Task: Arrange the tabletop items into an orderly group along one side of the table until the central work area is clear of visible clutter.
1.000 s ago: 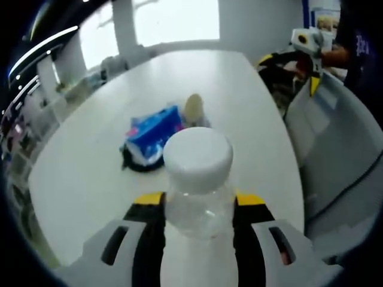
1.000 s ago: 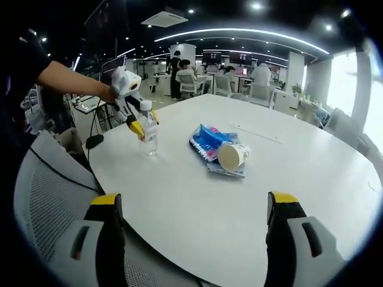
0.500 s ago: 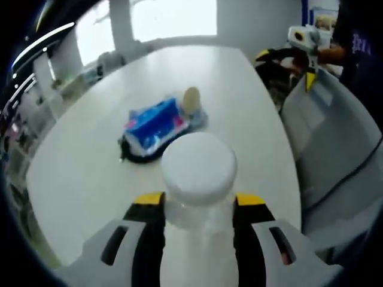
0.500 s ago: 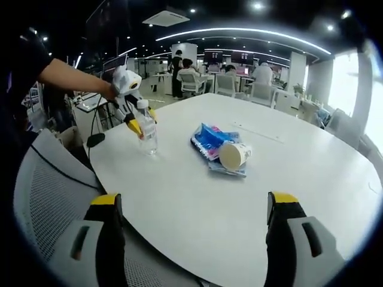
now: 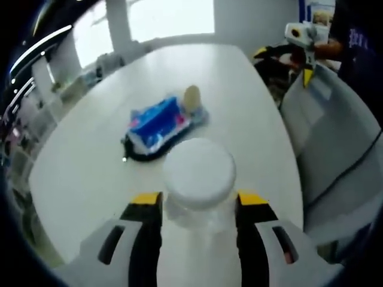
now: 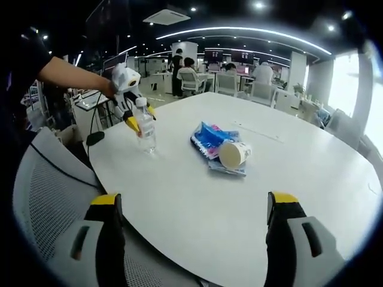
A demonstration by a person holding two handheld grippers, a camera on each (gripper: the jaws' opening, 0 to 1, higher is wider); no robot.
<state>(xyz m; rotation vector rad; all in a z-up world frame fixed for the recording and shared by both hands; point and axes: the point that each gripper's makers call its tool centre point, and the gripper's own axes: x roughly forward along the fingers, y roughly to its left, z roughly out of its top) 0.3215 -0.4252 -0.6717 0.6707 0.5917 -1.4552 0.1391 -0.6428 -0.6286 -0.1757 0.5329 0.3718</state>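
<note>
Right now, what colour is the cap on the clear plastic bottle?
White cap on the clear plastic bottle; it shows best in the left gripper view.

White round table [image 6: 179, 197]. A clear plastic bottle [image 5: 197, 209] with a white cap [image 5: 199, 172]. A bright blue packet [image 6: 209, 137] with pink and white markings lies on something dark — its black edge shows in the left gripper view. A cream paper cup [image 6: 233, 153]. Both grippers — left gripper [image 5: 197, 206], right gripper [image 6: 194, 206] — are grey and black with yellow tips. A grey mesh chair [image 6: 48, 203].

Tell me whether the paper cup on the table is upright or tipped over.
Tipped over. The paper cup lies on its side atop the blue snack packet, its open mouth facing the right gripper view.
</note>
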